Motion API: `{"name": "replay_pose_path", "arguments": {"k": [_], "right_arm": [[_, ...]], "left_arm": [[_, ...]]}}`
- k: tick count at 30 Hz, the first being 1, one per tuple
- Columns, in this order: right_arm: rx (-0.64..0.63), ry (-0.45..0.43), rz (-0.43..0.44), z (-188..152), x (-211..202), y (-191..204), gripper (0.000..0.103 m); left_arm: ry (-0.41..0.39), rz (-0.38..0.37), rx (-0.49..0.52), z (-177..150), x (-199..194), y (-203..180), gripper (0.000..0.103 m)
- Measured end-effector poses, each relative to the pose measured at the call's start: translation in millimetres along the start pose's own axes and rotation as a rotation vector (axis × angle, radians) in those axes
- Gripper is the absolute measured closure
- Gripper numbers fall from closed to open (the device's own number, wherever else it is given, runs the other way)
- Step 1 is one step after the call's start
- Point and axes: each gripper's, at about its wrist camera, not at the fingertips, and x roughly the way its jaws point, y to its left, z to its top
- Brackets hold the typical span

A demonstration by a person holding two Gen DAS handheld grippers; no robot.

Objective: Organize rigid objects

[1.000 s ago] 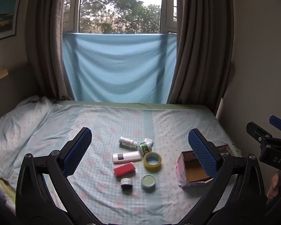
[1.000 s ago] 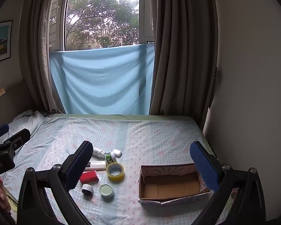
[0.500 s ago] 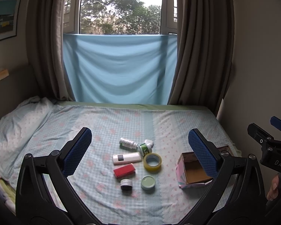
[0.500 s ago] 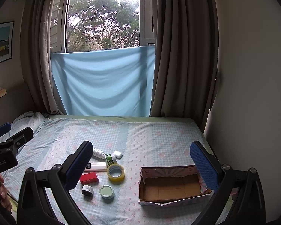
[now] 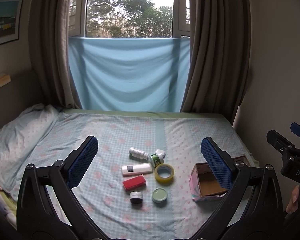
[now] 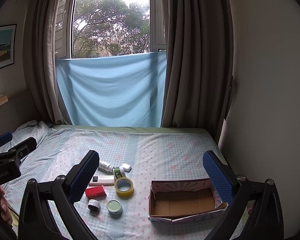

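A: Where's the tape roll (image 6: 124,187)?
B: On the bed (image 6: 166,146), left of the empty cardboard box (image 6: 185,199).
A: Jaws?
B: Both grippers (image 5: 149,161) (image 6: 151,175) spread wide, holding nothing. The roll looks stiff and light; pinch across its wall

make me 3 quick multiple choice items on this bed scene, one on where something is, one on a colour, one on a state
1. Where does the tape roll lie relative to the cardboard box?
A. inside it
B. on the bed to its left, apart from it
C. on top of its rim

2. What colour is the small flat box beside the tape roll?
A. red
B. black
C. yellow

3. What state is the right gripper in?
A. shut on the tape roll
B. shut on nothing
C. open, holding nothing

Answers: 1 B, bare sheet shows between roll and box. 2 A, its top face is plainly red. 3 C, its blue pads stand wide apart above the bed.
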Motion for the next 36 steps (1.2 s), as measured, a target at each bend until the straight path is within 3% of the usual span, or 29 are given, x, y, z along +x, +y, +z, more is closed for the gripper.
{"name": "replay_pose_path", "arguments": {"k": [36], "right_arm": [[-0.008,-0.019,-0.016,-0.3,0.4,0.2,0.0]], "left_arm": [[-0.001,-0.005,0.001,-1.0,-0.2,1.5,0.001]]}}
